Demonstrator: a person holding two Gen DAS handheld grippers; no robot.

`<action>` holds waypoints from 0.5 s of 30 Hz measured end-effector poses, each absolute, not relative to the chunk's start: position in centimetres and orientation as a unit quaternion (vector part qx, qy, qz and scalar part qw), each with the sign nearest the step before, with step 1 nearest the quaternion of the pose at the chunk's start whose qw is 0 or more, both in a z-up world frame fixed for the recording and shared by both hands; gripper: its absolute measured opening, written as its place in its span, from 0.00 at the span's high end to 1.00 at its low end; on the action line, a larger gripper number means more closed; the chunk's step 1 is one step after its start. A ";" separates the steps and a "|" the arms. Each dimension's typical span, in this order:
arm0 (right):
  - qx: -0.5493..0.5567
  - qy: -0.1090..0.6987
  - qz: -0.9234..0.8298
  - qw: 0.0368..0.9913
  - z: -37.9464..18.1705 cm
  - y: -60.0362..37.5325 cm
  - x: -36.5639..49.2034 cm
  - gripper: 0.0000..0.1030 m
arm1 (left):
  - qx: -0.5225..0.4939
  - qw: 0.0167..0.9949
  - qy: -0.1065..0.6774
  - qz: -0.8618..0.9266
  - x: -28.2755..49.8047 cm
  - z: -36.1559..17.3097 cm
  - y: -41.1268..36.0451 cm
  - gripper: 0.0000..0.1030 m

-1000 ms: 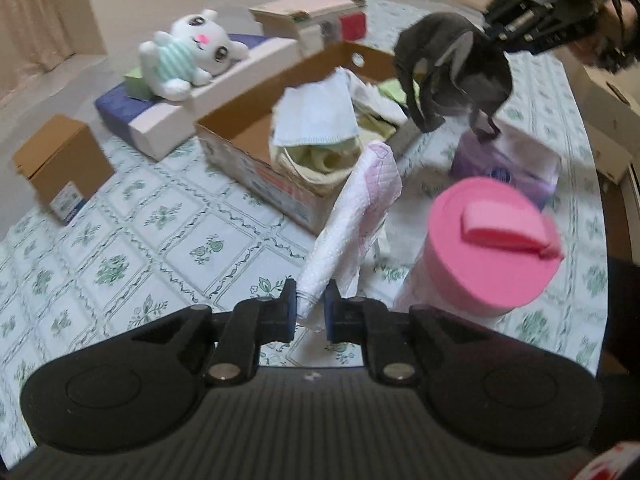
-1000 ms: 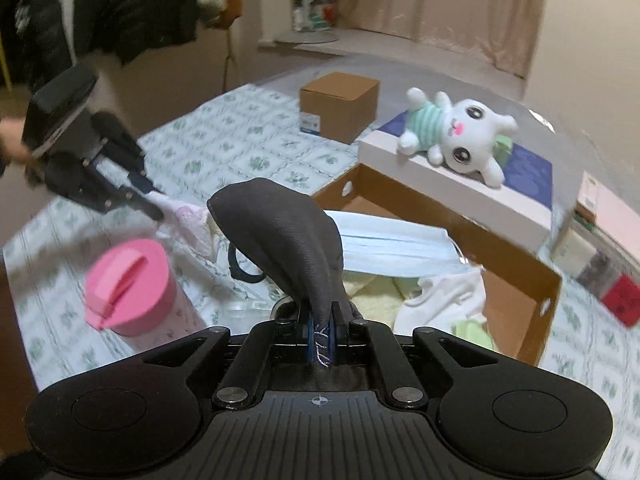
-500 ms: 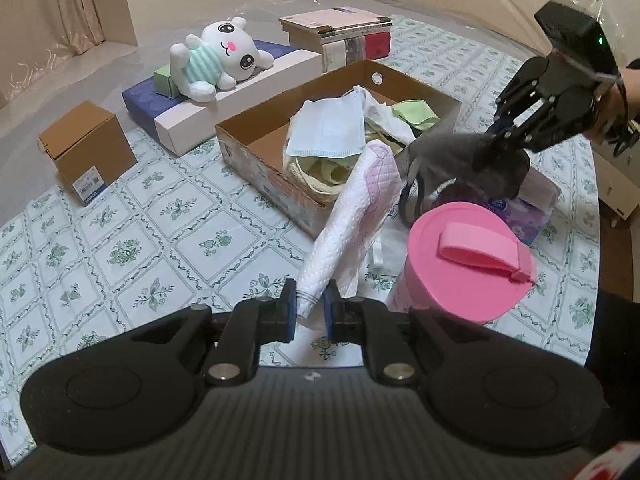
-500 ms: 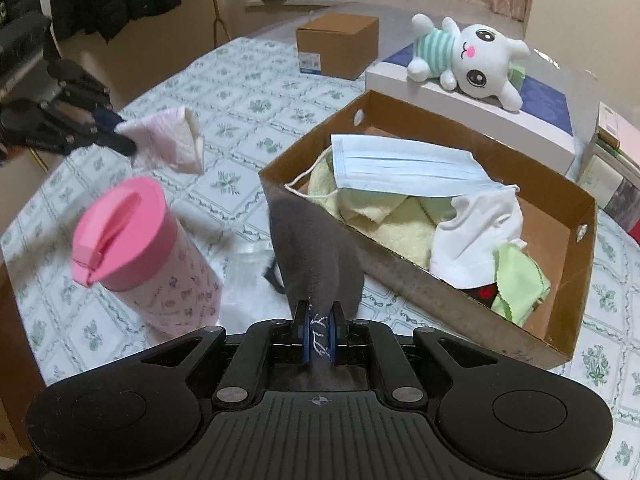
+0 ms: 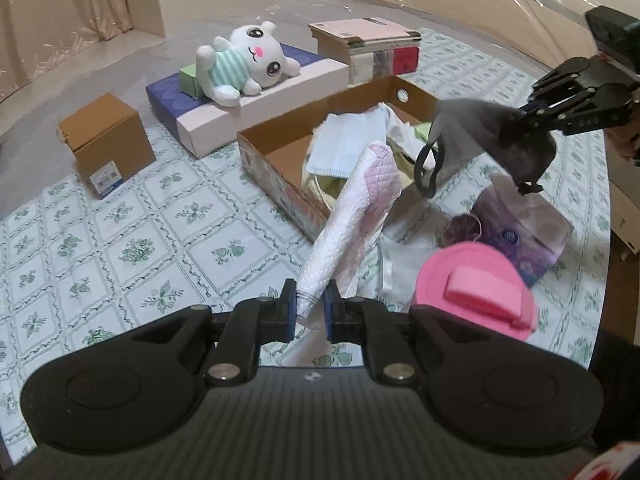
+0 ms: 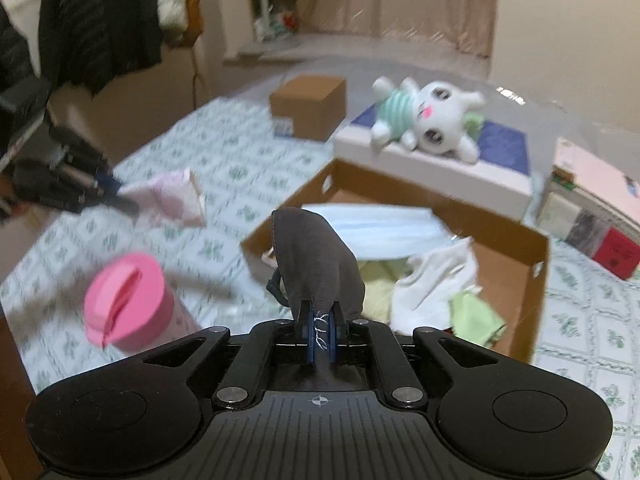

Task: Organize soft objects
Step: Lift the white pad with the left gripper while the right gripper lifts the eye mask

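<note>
My left gripper (image 5: pixel 310 306) is shut on a white-and-pink quilted cloth (image 5: pixel 356 216) that stands up from the jaws toward the open cardboard box (image 5: pixel 272 148). The right gripper (image 6: pixel 320 332) is shut on a dark grey cloth (image 6: pixel 316 264) with a black loop, held in the air by the box's near corner (image 6: pixel 260 248). In the left wrist view that grey cloth (image 5: pixel 480 132) hangs from the right gripper (image 5: pixel 520 118) over the box's right end. The box holds a pale blue face mask (image 6: pixel 380 228), yellow and white cloths and a green cloth (image 6: pixel 476 312).
A pink-lidded canister (image 5: pixel 476 284) and a purple tissue pack (image 5: pixel 524 232) stand right of the box. A white plush bunny (image 5: pixel 244 64) lies on a long blue-and-white box (image 5: pixel 256 108). A small brown carton (image 5: pixel 106 144) and stacked books (image 5: pixel 364 44) sit on the patterned tablecloth.
The right gripper dipped with the grey cloth toward the canister, then rose again over the box's right end. My left gripper lifted a little with the quilted cloth.
</note>
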State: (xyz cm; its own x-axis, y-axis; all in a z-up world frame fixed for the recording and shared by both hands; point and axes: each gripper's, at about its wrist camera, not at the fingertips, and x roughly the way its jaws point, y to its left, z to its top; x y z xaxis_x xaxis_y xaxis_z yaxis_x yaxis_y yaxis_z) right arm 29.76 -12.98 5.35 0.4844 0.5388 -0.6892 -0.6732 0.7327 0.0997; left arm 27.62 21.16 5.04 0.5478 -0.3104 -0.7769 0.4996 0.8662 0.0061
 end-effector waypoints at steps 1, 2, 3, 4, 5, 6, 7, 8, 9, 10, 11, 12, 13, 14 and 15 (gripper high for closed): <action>-0.087 0.360 0.349 0.861 5.9 -13.3 29.6 0.93 | 0.111 0.874 0.415 -0.228 27.6 5.5 20.8 0.89; -0.083 0.357 0.346 0.864 6.3 -13.5 29.5 0.93 | 0.107 0.875 0.415 -0.225 27.6 5.9 20.6 0.89; -0.081 0.353 0.342 0.867 6.8 -13.7 29.4 0.93 | 0.102 0.877 0.415 -0.219 27.6 6.4 20.3 0.89; -0.080 0.351 0.339 0.869 7.2 -13.8 29.2 0.93 | 0.098 0.879 0.416 -0.212 27.7 6.8 19.9 0.89; -0.081 0.348 0.335 0.872 7.6 -14.0 29.0 0.93 | 0.096 0.881 0.416 -0.205 27.7 7.3 19.5 0.89; -0.080 0.347 0.332 0.873 7.8 -14.1 28.7 0.93 | 0.094 0.881 0.418 -0.199 27.8 7.6 19.1 0.89; -0.080 0.346 0.330 0.875 8.1 -14.3 28.5 0.93 | 0.089 0.882 0.420 -0.192 27.8 8.0 18.7 0.89; -0.079 0.345 0.328 0.876 8.3 -14.5 28.2 0.93 | 0.084 0.884 0.421 -0.186 27.9 8.4 18.3 0.89; -0.079 0.343 0.326 0.877 8.5 -14.6 28.0 0.93 | 0.078 0.885 0.422 -0.181 27.9 8.7 18.0 0.89; -0.078 0.342 0.324 0.879 8.7 -14.8 27.8 0.93 | 0.072 0.887 0.422 -0.174 28.0 9.1 17.5 0.89; -0.077 0.341 0.320 0.880 9.0 -15.0 27.6 0.93 | 0.067 0.888 0.423 -0.169 28.0 9.4 17.1 0.89; -0.075 0.340 0.317 0.882 9.2 -15.2 27.4 0.93 | 0.062 0.889 0.423 -0.166 28.0 9.7 16.7 0.89; -0.074 0.339 0.314 0.884 9.5 -15.4 27.3 0.93 | 0.056 0.890 0.422 -0.162 28.0 10.0 16.3 0.89; -0.072 0.337 0.311 0.886 9.7 -15.6 27.1 0.93 | 0.052 0.891 0.423 -0.158 28.0 10.2 15.9 0.89; -0.070 0.336 0.309 0.887 9.9 -15.8 27.1 0.93 | 0.047 0.892 0.422 -0.153 27.9 10.5 15.5 0.89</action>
